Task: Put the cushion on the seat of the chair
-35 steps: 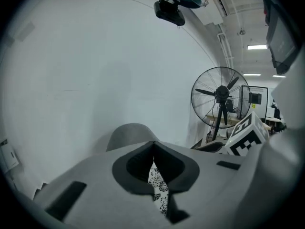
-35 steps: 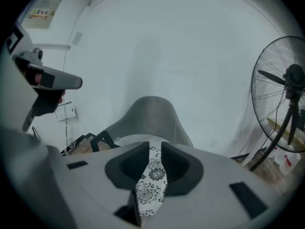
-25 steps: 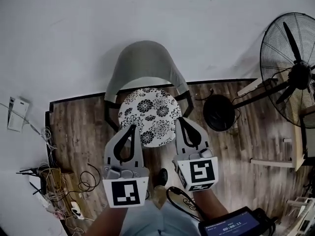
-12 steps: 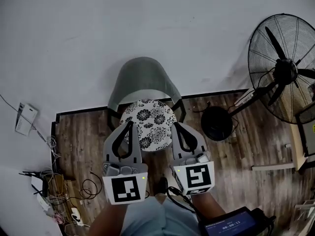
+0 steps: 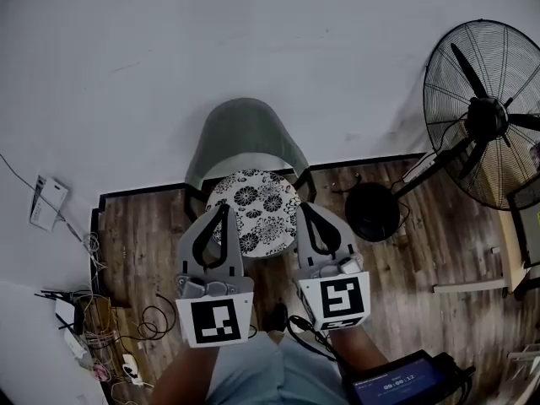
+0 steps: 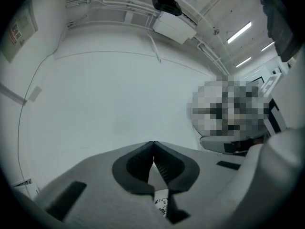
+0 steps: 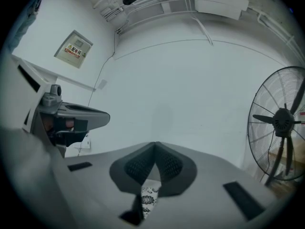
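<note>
A round black-and-white floral cushion [image 5: 260, 211] lies on the seat of a chair with a curved grey back [image 5: 245, 135], which stands against the white wall. Both grippers are held in front of it, raised and pointing toward the wall. In the head view my left gripper [image 5: 224, 208] overlaps the cushion's left edge and my right gripper [image 5: 304, 207] its right edge. Both are shut with nothing between the jaws. In the left gripper view a sliver of the cushion [image 6: 162, 205] shows below the shut left gripper [image 6: 152, 144]. In the right gripper view the cushion [image 7: 148, 197] shows the same way below the right gripper [image 7: 155, 145].
A large pedestal fan [image 5: 485, 115] with a round black base [image 5: 374, 212] stands right of the chair; the fan [image 7: 282, 124] also shows in the right gripper view. Tangled cables and plugs [image 5: 93, 327] lie on the wood floor at left. A screen device [image 5: 403, 385] sits at bottom right.
The chair and cushion look smaller and farther than a second ago, and the fan has shifted left in the view. Both grippers stay shut, side by side in front of the cushion.
</note>
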Demonstrator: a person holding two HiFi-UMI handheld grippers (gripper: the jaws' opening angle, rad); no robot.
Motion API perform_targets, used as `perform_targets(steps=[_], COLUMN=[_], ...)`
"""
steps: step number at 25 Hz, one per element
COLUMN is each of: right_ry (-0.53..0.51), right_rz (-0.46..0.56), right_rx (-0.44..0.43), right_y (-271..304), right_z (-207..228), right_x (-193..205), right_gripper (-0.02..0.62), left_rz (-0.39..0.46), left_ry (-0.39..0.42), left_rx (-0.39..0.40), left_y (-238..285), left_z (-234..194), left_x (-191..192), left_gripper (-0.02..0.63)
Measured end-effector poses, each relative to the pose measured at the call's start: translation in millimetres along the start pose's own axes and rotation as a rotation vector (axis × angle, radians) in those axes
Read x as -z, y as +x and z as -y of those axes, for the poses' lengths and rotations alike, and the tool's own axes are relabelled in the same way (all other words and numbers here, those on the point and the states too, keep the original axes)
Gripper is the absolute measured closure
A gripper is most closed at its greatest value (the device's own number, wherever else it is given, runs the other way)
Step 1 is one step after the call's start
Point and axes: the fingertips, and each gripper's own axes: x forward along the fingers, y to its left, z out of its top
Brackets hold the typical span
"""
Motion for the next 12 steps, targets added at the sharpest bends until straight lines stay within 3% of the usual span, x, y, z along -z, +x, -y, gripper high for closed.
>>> perform_targets(steps=[12], right_ry=[-0.003], right_rz=[0.005], right_rx=[0.002], right_y=[1.0], right_z=[2.8], right_x=[6.1], right_gripper=[0.591], left_rz=[0.003], left_ry=[0.006], left_rx=[0.004], left_y=[3.3], left_z=[2.2], left_x=[-0.2], left_gripper=[0.597])
